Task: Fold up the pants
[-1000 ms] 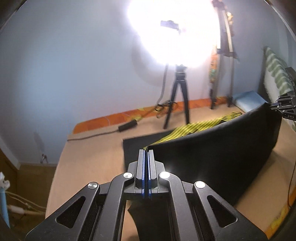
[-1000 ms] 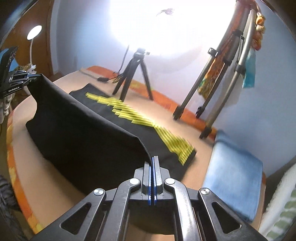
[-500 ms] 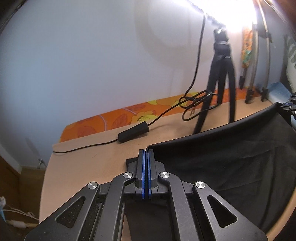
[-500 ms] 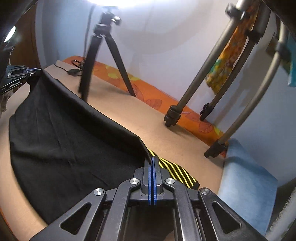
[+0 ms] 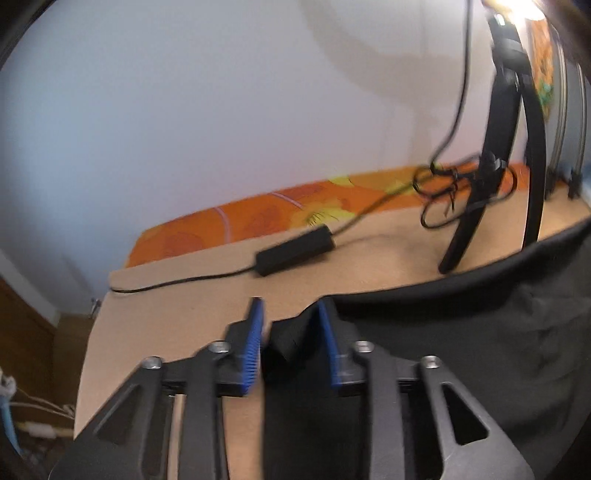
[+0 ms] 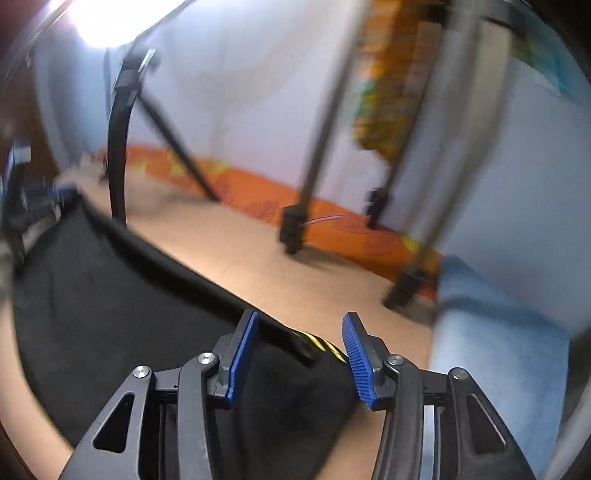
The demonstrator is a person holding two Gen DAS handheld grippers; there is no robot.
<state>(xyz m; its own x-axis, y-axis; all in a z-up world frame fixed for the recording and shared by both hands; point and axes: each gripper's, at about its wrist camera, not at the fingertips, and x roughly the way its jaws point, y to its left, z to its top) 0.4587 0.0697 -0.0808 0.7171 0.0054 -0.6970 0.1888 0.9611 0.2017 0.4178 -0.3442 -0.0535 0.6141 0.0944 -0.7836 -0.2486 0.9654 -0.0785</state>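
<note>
**Pants down flat, both grippers letting go**

The pants (image 5: 480, 343) lie black and folded over on the tan tabletop (image 5: 177, 306). Your left gripper (image 5: 290, 325) has just been opening: its blue pads (image 5: 255, 339) stand apart, with a rumpled corner of the cloth loose between them, touching the right-hand pad but not pinched. Your right gripper (image 6: 299, 345) has just been opening too; its jaws are spread wider, and the pants' other corner, showing a strip of yellow-and-black stripe (image 6: 319, 341), lies between the pads without being squeezed.

Along the far fold edge a band of bare tabletop is free, then the orange flowered strip (image 5: 295, 218) against the pale wall (image 5: 184, 110). A black tripod (image 5: 476, 221) stands just beyond that edge, its feet near the cloth, with a tangled cable (image 5: 436, 184) and a black power brick (image 5: 295, 249) on the tabletop to its left. On your right side a grey tripod (image 6: 295, 229) has its feet on the table, and a folded light-blue cloth (image 6: 495, 354) lies just beside the right jaw. A bright lamp (image 6: 103, 18) glares from above.
</note>
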